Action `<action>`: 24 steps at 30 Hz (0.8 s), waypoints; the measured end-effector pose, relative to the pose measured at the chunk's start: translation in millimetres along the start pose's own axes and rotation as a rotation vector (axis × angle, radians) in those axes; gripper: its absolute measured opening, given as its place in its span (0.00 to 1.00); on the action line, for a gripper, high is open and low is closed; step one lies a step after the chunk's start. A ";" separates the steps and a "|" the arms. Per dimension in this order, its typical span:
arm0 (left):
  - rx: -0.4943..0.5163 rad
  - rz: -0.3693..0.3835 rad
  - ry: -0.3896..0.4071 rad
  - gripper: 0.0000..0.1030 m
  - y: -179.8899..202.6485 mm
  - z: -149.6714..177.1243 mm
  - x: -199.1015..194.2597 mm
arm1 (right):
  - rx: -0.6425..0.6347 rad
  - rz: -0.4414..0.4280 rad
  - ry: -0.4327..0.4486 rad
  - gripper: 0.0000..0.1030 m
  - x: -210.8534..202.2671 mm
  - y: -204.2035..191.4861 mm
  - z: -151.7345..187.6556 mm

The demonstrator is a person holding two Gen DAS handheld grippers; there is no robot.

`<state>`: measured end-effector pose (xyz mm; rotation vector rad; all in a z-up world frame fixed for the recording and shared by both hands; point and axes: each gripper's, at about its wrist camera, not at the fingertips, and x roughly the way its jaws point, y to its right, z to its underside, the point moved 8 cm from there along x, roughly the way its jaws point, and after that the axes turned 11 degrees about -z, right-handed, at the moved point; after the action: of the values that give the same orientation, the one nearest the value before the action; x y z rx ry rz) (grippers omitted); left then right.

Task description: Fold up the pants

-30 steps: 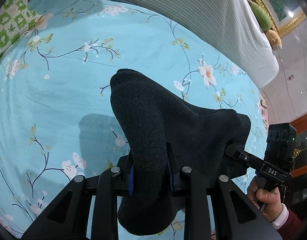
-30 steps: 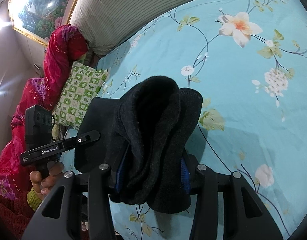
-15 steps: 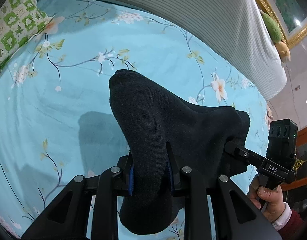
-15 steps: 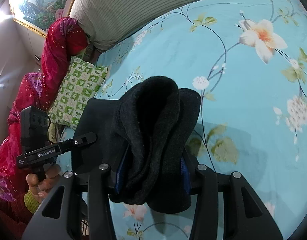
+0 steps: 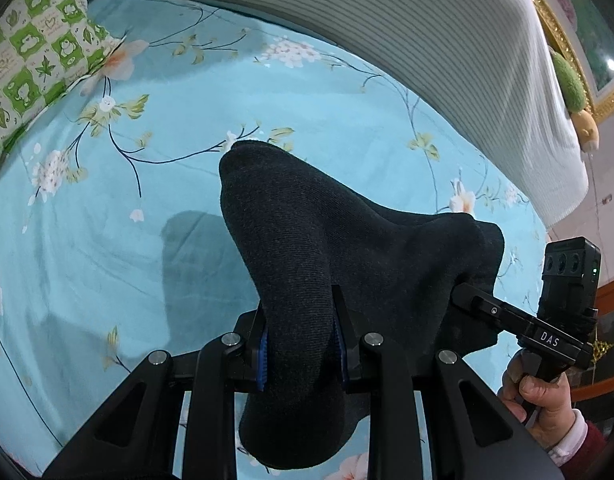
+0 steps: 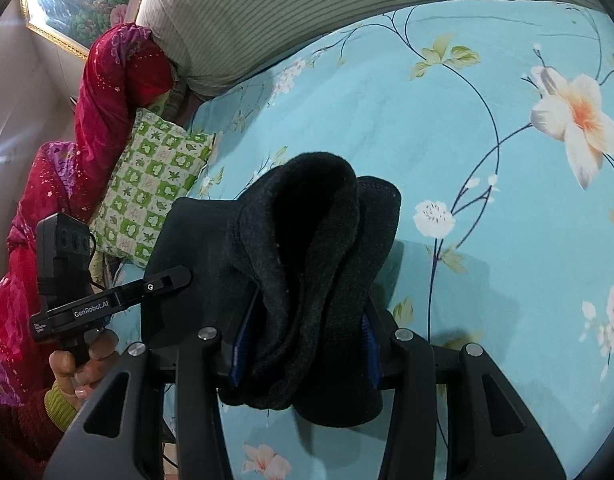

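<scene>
- Left wrist view: the dark charcoal knit pants [image 5: 315, 264] hang bunched in the air above the bed, stretched between both grippers.
- The left gripper [image 5: 301, 354] has its jaws clamped on a thick fold of the fabric.
- The right gripper [image 6: 303, 344] pinches a rolled bundle of the same cloth.
- Each is held by a hand: right hand [image 5: 541, 390], left hand [image 6: 83, 364].
- Below lies a light blue floral bedsheet [image 5: 107, 240].
- A green-and-white checked pillow [image 6: 155, 184] and a striped grey bolster [image 5: 427, 40] sit at its edges.

Bare bedsheet [image 5: 107, 264] ahead; striped bolster [image 5: 427, 40] blocks beyond.
</scene>
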<state>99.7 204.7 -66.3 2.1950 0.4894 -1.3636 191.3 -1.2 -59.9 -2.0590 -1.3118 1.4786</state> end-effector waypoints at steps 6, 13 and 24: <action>0.001 -0.014 -0.013 0.24 -3.5 -2.1 13.2 | 0.015 0.009 -0.015 0.45 8.8 7.5 -1.8; -0.003 -0.030 -0.036 0.29 -10.1 -2.1 29.2 | 0.030 0.029 -0.033 0.50 13.0 15.8 0.3; -0.001 -0.065 -0.038 0.45 -17.2 2.4 34.1 | 0.056 0.069 -0.037 0.61 11.5 25.7 5.0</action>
<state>103.4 218.4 -101.9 2.1652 0.5511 -1.4362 200.6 -7.4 -86.3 -2.0699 -1.2098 1.5720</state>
